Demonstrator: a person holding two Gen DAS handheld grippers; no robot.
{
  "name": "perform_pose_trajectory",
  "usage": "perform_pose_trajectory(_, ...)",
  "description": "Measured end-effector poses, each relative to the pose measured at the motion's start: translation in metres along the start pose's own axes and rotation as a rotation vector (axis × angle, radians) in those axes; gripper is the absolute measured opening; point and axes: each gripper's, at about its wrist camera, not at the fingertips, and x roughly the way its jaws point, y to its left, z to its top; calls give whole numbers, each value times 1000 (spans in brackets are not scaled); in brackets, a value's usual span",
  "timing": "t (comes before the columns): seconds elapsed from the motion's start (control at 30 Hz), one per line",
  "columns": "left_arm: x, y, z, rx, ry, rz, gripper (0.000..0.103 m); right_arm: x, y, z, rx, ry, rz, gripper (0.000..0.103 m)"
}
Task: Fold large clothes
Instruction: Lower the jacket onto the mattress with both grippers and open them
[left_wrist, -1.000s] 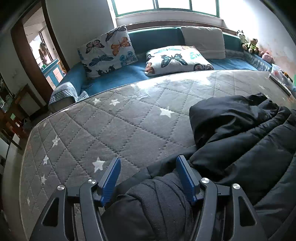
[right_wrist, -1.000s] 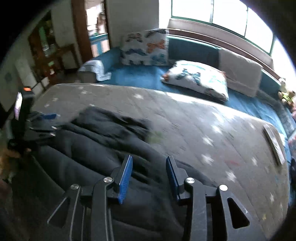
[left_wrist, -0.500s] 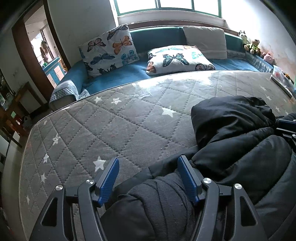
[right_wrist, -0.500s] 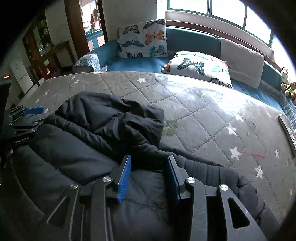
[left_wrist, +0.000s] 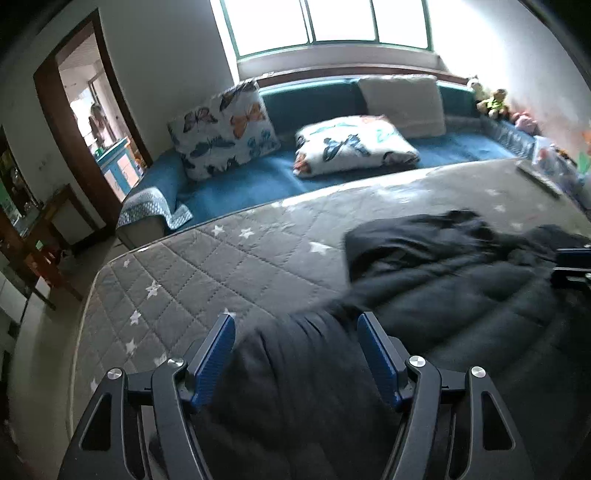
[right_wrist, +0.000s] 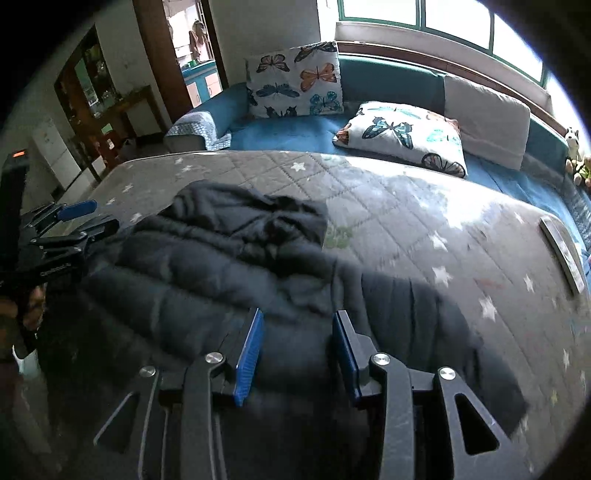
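Note:
A black padded jacket lies on the grey star-quilted mattress, its hood bunched toward the sofa. My left gripper is open, jaws wide, over the jacket's left sleeve. My right gripper is open over the jacket's right side. Each gripper shows in the other's view: the left gripper at the left edge of the right wrist view, the right gripper at the right edge of the left wrist view.
A blue sofa with butterfly pillows runs behind the mattress. A grey cushion leans on its back. Soft toys sit at the far right. A doorway and wooden furniture stand to the left.
Both grippers have lifted and pulled back from the jacket. The views now look from higher up, and the sleeve sits lower between the left jaws.

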Motion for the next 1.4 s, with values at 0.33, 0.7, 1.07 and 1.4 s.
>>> perform_pose_trajectory(0.33,-102,-51,-67,62,-43,-94,73,-45,0,-58,1,10,-69,60)
perform_pose_trajectory(0.7,-82,-73,-112,42,23,-201,73,-16,-3,-74,5,66,-96,61)
perform_pose_trajectory(1.07,-75,-60,-110,19,36,-267,73,-16,4,-62,-8,153,-146,61)
perform_pose_trajectory(1.4,-120,-5,-129,-80,2,-259,73,-45,85,-54,-119,143,64,63)
